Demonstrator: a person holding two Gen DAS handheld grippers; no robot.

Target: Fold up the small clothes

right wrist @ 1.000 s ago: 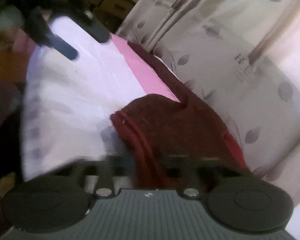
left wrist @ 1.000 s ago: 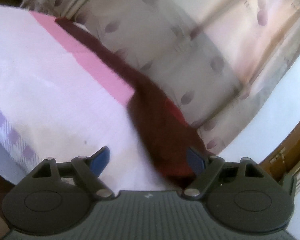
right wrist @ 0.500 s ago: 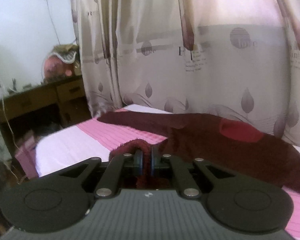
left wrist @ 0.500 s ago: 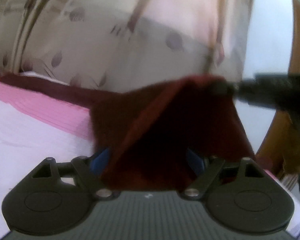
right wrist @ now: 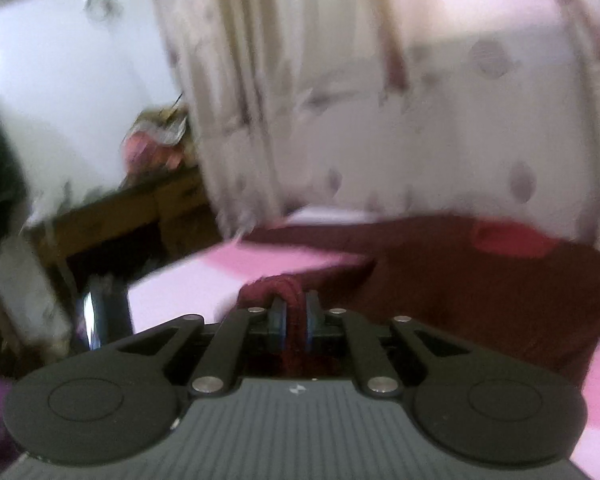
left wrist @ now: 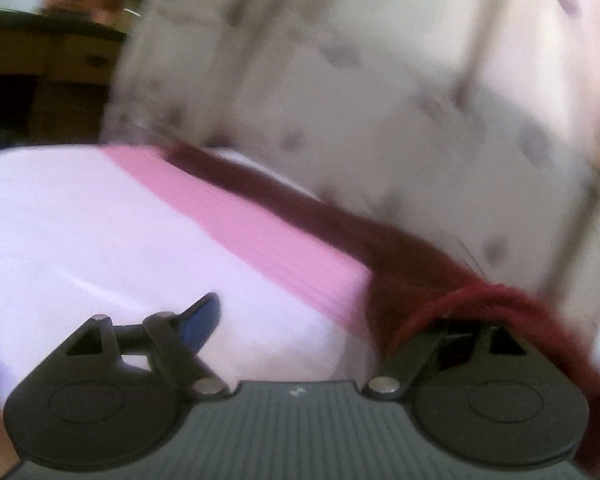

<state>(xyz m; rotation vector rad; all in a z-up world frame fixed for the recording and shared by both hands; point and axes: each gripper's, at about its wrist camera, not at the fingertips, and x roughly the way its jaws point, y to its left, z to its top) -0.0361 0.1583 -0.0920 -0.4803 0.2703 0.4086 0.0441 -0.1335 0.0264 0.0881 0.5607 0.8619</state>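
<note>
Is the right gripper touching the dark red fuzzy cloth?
Touching. In the right wrist view, a fold of the dark red fuzzy cloth sits squeezed between the right gripper and its blue pads, though the jaws are opening.

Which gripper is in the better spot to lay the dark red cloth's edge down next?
Probably the right gripper. A fold of the cloth sits between its fingers, though they are opening. The left gripper is open wide; the cloth only drapes over one of its fingers, so it grips nothing.
</note>
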